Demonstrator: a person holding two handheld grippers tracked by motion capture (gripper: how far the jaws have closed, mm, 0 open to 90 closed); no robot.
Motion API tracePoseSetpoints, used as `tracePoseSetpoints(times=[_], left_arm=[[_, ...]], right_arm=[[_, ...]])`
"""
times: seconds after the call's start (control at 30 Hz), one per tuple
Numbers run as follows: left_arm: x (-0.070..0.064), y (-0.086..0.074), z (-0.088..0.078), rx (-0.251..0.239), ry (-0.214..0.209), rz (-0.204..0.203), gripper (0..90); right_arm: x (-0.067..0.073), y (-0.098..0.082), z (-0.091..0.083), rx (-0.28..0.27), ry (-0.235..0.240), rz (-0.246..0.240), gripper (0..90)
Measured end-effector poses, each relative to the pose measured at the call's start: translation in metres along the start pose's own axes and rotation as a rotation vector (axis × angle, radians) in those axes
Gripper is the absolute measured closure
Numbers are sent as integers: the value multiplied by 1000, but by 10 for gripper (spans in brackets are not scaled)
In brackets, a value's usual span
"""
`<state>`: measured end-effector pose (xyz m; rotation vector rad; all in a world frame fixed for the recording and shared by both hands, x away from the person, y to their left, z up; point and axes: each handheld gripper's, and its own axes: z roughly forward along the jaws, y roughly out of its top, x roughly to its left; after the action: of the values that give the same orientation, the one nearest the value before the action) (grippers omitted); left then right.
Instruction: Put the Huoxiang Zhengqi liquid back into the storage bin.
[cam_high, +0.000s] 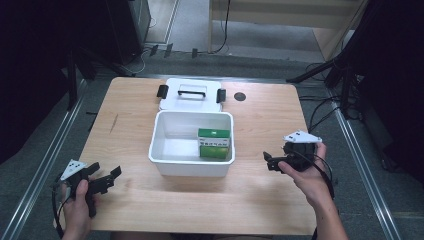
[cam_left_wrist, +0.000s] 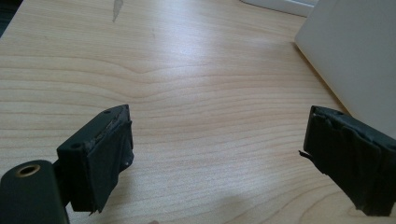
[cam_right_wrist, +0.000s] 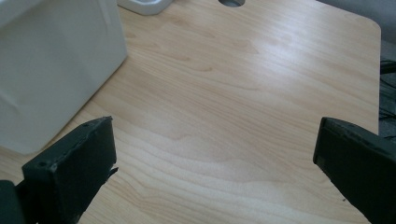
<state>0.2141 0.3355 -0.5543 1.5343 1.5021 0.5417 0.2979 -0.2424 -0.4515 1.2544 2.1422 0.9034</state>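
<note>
Both grippers, left gripper and right gripper, gape empty above wooden table, beside white bin.

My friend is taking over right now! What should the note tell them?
Left gripper: jaws open, holding nothing, near the table's front left corner.
Right gripper: jaws open, holding nothing, right of the white rectangular plastic bin.
Green and white cardboard box: already inside the bin, at its right side.
White plastic lid with black handle and clips: lying flat on the light wooden table, just behind the bin.
Probably left: put the lid on and clip it.
</note>
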Motion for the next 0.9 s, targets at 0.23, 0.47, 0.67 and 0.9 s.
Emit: tracePoseSetpoints(times=[0.23, 0.47, 0.67, 0.9], left_arm=[[0, 0, 0, 0, -1, -2, 91], [0, 0, 0, 2, 0, -1, 91], [0, 0, 0, 1, 0, -3, 91], [0, 0, 0, 1, -1, -4, 91]], right_arm=[[-3, -36, 5, -11, 2, 21, 0], [-11, -68, 7, -10, 1, 75, 0], [-17, -94, 9, 5, -15, 111, 0], [-28, -113, 3, -5, -45, 159, 0]])
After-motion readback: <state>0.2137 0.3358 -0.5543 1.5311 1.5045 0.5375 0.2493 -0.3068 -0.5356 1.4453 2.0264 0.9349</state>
